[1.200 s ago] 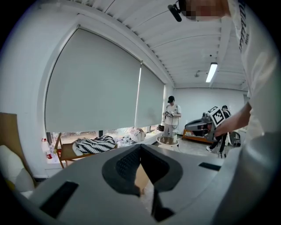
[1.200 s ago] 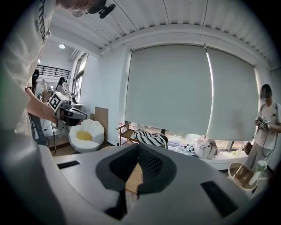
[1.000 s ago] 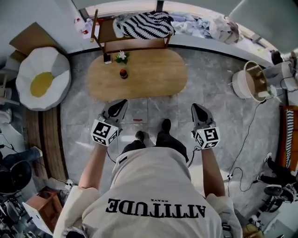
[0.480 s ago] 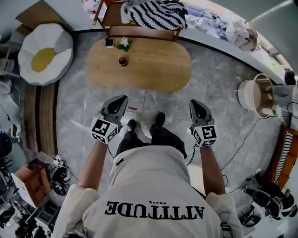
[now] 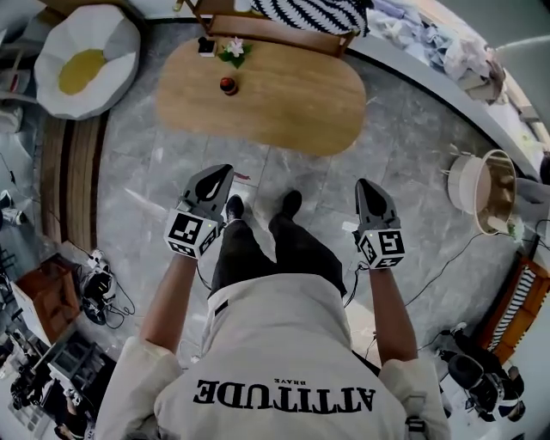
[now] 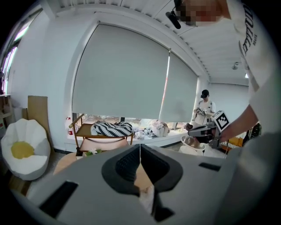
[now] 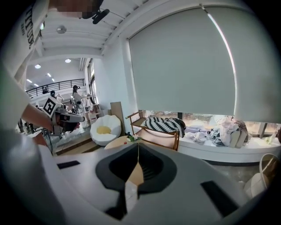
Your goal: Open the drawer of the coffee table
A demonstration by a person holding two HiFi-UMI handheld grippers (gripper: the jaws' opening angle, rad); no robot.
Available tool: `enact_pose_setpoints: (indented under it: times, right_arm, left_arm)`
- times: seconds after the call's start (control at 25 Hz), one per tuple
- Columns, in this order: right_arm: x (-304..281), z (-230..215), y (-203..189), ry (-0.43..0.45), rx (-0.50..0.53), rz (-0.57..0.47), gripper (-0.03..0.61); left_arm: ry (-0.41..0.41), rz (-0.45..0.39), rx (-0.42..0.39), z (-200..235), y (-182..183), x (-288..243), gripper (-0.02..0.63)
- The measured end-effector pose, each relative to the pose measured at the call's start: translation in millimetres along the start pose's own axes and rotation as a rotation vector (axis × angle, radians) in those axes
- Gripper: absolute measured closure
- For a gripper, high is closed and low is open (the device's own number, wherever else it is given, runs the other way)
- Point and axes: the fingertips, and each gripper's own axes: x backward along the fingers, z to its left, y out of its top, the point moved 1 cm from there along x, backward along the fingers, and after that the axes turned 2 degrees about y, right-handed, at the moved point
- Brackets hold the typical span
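Observation:
The oval wooden coffee table (image 5: 275,94) lies ahead of me on the grey tiled floor; from above no drawer shows. My left gripper (image 5: 219,174) and right gripper (image 5: 365,187) are held out in front of the person's body, a step short of the table's near edge and touching nothing. Both are shut with nothing between the jaws. In the left gripper view the shut left gripper (image 6: 140,147) points toward the table (image 6: 66,163). In the right gripper view the shut right gripper (image 7: 138,149) points toward the table (image 7: 117,141).
On the table stand a small red thing (image 5: 228,84), a flower sprig (image 5: 234,50) and a dark small item (image 5: 206,45). An egg-shaped beanbag (image 5: 86,56) lies far left, a wooden rack with striped cloth (image 5: 309,13) behind the table, a white basket (image 5: 485,185) right. Cables trail on the floor.
The person has stepped toward the table, and the view has shifted so it sits higher in the picture. Both grippers came forward and lower with the body, staying shut.

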Motion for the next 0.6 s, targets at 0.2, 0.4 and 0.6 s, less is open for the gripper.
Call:
enact_pose_setpoints:
  times: [0.2, 0.4, 0.6]
  right_arm:
    - [-9.2, -15.2, -32.1, 0.028, -0.014, 0.048, 0.558]
    - [-31.8, -24.9, -63.3, 0.064, -0.018, 0.078, 0.558]
    - [-48.8, -31.4, -101.7, 0.080, -0.029, 0.094, 0.558]
  left_arm:
    - [0.014, 0.014, 0.031, -3.9, -22.7, -14.8, 0.592]
    - [0.043, 0.058, 0.044, -1.0, -59.9, -38.7, 0.592]
    - [0.067, 0.084, 0.072, -2.5, -99.4, -56.1, 0.592]
